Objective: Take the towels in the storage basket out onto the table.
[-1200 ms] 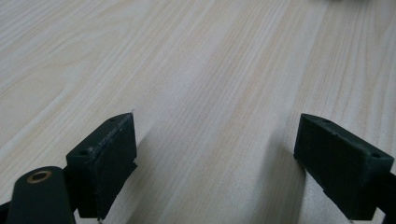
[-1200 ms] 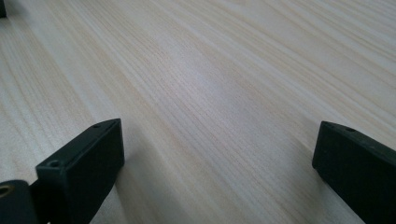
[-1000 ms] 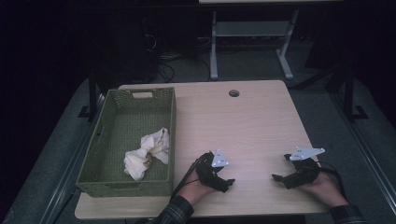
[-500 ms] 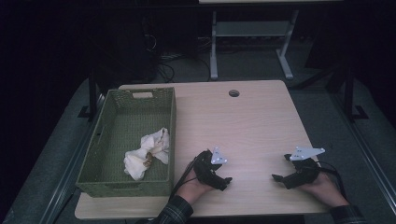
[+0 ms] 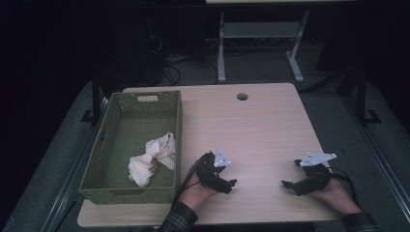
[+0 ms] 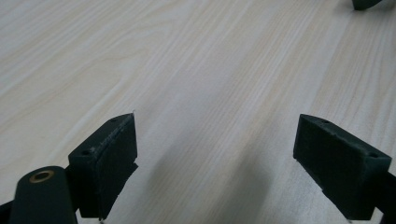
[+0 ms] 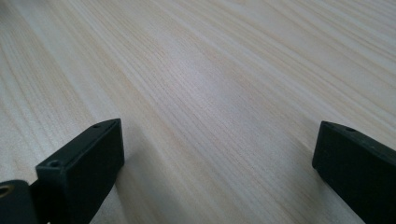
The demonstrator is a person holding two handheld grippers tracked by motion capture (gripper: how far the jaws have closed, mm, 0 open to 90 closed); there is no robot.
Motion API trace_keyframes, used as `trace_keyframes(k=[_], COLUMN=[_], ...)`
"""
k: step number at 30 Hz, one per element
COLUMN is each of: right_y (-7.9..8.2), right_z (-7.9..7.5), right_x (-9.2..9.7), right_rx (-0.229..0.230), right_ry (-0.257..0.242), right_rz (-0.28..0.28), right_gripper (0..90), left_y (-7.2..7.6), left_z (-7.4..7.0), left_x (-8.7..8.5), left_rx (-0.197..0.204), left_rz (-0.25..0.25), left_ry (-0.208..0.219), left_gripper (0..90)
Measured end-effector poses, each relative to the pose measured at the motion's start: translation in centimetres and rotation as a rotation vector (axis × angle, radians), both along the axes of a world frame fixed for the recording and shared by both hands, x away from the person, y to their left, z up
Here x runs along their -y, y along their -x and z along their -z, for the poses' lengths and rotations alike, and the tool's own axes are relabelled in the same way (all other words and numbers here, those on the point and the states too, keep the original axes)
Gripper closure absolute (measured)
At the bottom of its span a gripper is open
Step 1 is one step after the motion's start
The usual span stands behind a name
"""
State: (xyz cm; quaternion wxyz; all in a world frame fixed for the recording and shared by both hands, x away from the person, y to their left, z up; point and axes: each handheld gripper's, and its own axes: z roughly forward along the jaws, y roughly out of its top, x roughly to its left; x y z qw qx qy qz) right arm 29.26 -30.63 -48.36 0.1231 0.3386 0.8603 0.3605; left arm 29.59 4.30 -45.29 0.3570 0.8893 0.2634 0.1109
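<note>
Jaws apart, empty, over bare table.

1 green basket, 1 crumpled white cloth in it, 2 grippers, 1 table.

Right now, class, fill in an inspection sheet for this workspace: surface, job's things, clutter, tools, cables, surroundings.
Surface: pale wooden table, round hole near the far edge.
Job's things: crumpled white cloth lying in the green basket at the table's left.
Clutter: nothing seen.
Tools: left tool and right tool low over the near edge, both open, holding nothing.
Cables: one trails from each tool.
Surroundings: dark room, metal frame beyond.
</note>
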Motion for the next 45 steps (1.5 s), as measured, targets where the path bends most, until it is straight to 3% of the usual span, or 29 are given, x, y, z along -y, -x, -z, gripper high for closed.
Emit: trace_keyframes(k=[11, 25, 45], right_y=[0.0, 0.0, 0.0], right_z=[0.0, 0.0, 0.0], right_x=[0.0, 0.0, 0.0], right_rx=[-0.001, 0.0, 0.0], right_ry=[-0.001, -0.001, -0.001], right_rz=[-0.004, -0.005, -0.009], right_gripper=[1.9, 1.9, 1.9], left_y=[-0.3, -0.6, -1.4], left_z=[-1.1, -2.5, -4.6], left_x=[-0.8, -0.9, -0.7], left_rx=[0.023, 0.018, -0.003], left_rz=[-0.034, -0.051, -0.033], left_ry=[0.008, 0.021, 0.012], left_gripper=[13.1, 13.2, 13.3])
